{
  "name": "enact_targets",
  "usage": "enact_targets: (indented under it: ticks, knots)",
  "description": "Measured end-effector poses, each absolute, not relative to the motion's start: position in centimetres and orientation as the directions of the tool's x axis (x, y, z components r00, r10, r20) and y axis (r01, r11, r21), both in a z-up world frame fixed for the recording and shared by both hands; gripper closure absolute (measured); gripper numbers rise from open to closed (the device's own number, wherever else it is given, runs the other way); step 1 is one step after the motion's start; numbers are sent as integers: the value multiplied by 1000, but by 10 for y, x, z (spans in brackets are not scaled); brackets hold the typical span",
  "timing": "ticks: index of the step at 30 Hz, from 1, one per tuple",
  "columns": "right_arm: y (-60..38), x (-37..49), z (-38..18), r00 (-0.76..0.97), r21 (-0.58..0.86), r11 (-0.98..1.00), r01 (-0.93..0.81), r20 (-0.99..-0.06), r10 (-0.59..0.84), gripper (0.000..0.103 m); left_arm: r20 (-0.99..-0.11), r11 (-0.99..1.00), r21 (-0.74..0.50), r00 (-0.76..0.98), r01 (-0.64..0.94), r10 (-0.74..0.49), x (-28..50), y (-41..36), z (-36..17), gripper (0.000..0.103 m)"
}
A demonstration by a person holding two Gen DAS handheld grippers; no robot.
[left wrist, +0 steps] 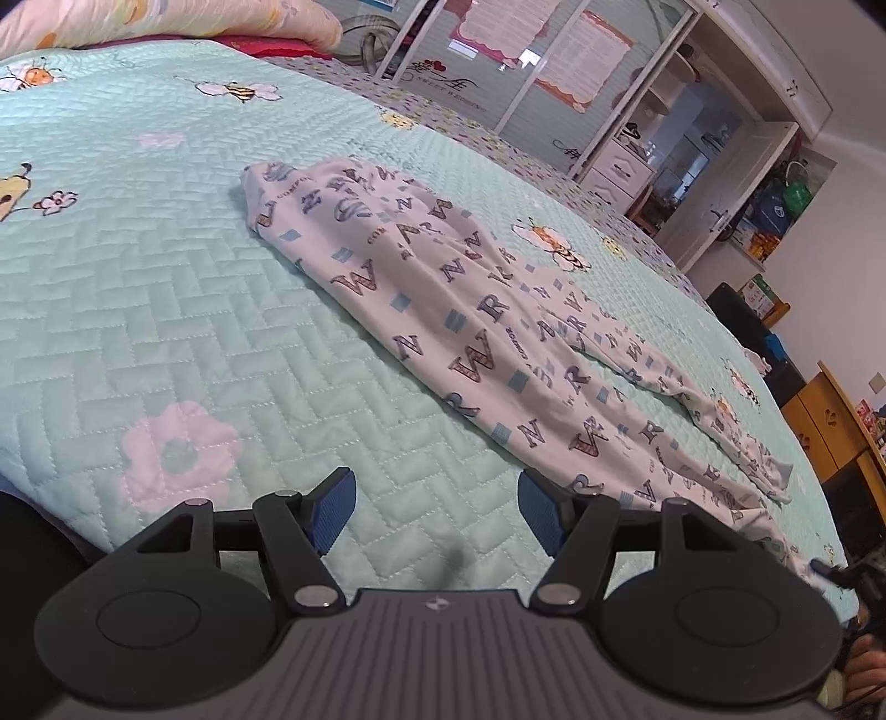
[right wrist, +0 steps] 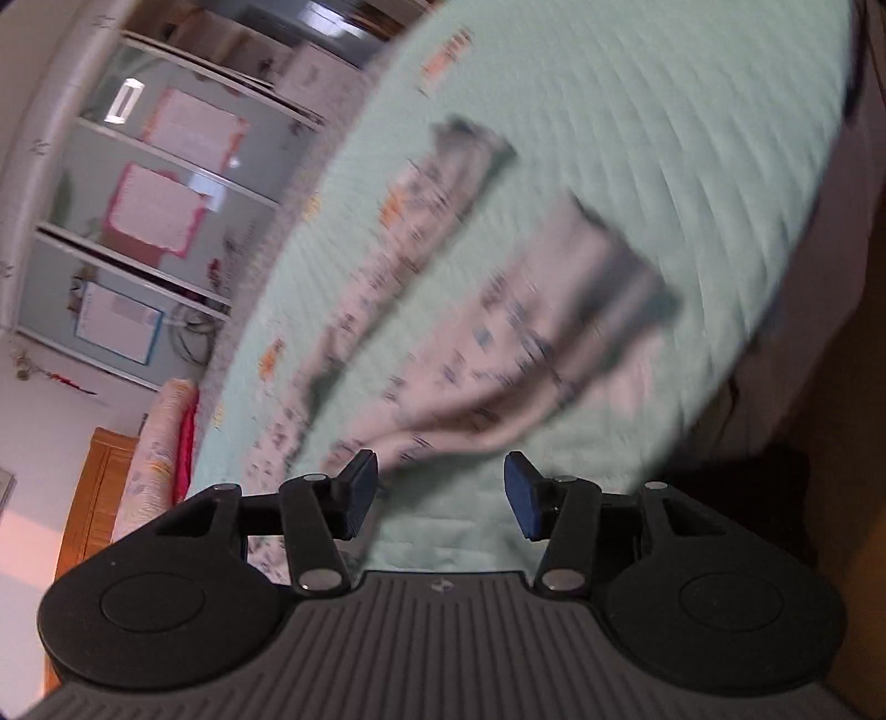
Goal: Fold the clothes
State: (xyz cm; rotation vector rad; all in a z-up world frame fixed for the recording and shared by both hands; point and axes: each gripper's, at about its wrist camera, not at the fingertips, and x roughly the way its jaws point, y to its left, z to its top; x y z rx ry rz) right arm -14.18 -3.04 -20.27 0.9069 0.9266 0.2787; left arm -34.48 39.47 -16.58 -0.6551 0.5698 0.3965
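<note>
A pair of white children's trousers (left wrist: pixel 470 310) with printed letters lies spread on the mint quilted bedspread (left wrist: pixel 138 288), waist at the far left, legs running to the near right. My left gripper (left wrist: pixel 437 512) is open and empty, low over the bedspread just left of the near trouser leg. In the right wrist view, which is tilted and motion-blurred, the trousers (right wrist: pixel 476 354) lie ahead with both leg cuffs pointing away. My right gripper (right wrist: pixel 443 495) is open and empty, just above the fabric's near edge.
A pillow (left wrist: pixel 166 22) lies at the head of the bed. A wardrobe with glass doors (left wrist: pixel 526 66) stands beyond the bed. A wooden desk (left wrist: pixel 830 432) stands at the right past the bed's edge. A wooden cabinet (right wrist: pixel 99 498) shows at the lower left.
</note>
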Motion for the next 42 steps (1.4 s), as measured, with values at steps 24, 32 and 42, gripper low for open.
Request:
enact_targets:
  ticks: [24,32,42]
  knots:
    - [-20,-123,-220,610,826,521,215,-530,589,47,-662,281,-658,714,-699,227,-274,615,-168,36]
    - [-15,-118,-221,619,811,544,217,-545,566,41,-620,258,-718,763,-646,185,-230,660,-189,15]
    - [-15,-121,-217,639,796,568,210,-551,537,53,-477,278,-757,791,-591,383,-325,615,-156,96]
